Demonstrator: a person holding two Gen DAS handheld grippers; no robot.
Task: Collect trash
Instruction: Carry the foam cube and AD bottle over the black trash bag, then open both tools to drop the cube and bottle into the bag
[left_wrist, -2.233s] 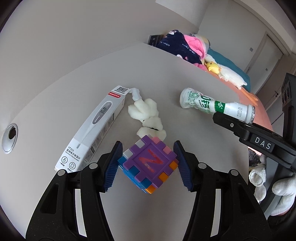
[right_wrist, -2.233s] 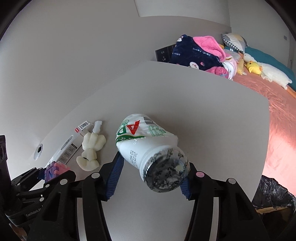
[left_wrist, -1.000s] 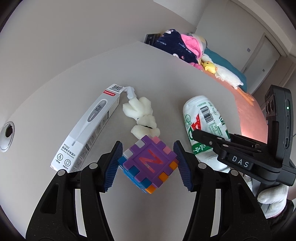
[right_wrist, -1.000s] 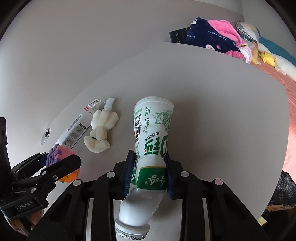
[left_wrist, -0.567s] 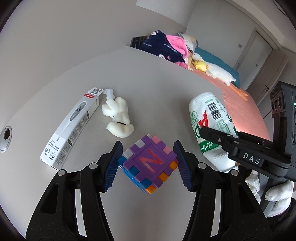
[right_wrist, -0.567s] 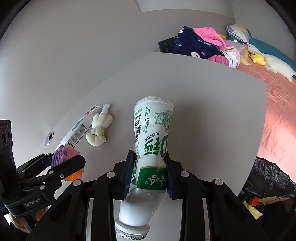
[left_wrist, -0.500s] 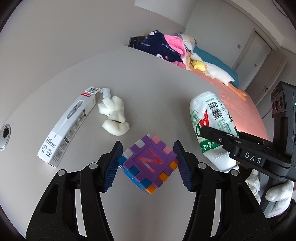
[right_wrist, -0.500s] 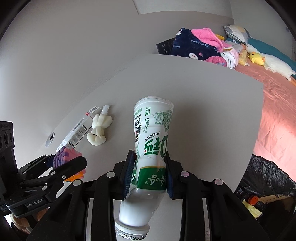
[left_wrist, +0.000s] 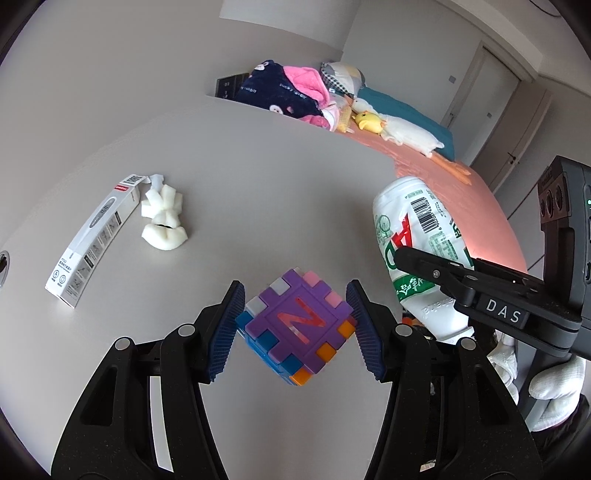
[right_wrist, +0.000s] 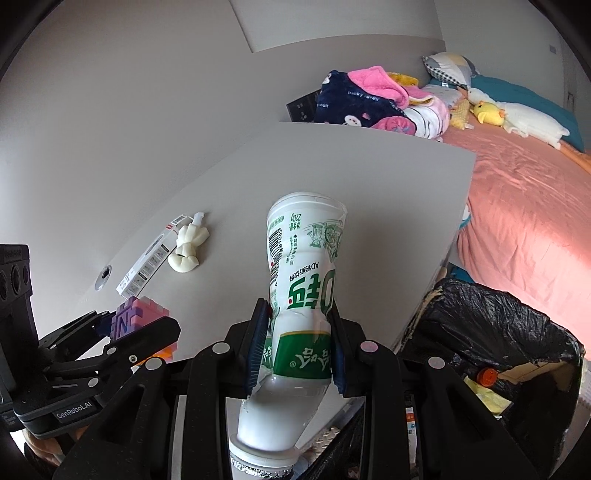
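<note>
Purple foam, stamped with a red letter N, fills the left gripper (left_wrist: 295, 326): its blue ribbed pads are clamped on the two sides of a foam puzzle cube (left_wrist: 297, 325) whose lower pieces are blue and orange. The cube hangs clear above the grey table (left_wrist: 258, 177).

Just to the right of that claw, the right gripper (right_wrist: 297, 345) is closed tight on a white plastic drink bottle (right_wrist: 304, 280). The bottle is squeezed at its waist, with its foil-rimmed mouth nearest the camera and its base pointing away. It carries a green band, green lettering and a barcode. A white-gloved hand (left_wrist: 554, 380) holds this gripper's handle.

Directly below and to the right of the right claw stands a bin lined with a black bag (right_wrist: 498, 332); yellow scraps and an orange cap lie inside. The table's straight right edge runs just beside the bin.

Ahead and to the left of both claws, well apart from them, lie a long white thermometer box (left_wrist: 92, 236) and, touching its far end, a crumpled white foam piece (left_wrist: 164, 221). The tabletop between claws and these is bare.

Beyond the table's far edge sits a bed (right_wrist: 524, 206) with pink sheets, piled clothes (right_wrist: 369, 99) and a yellow duck toy (right_wrist: 487, 110).
</note>
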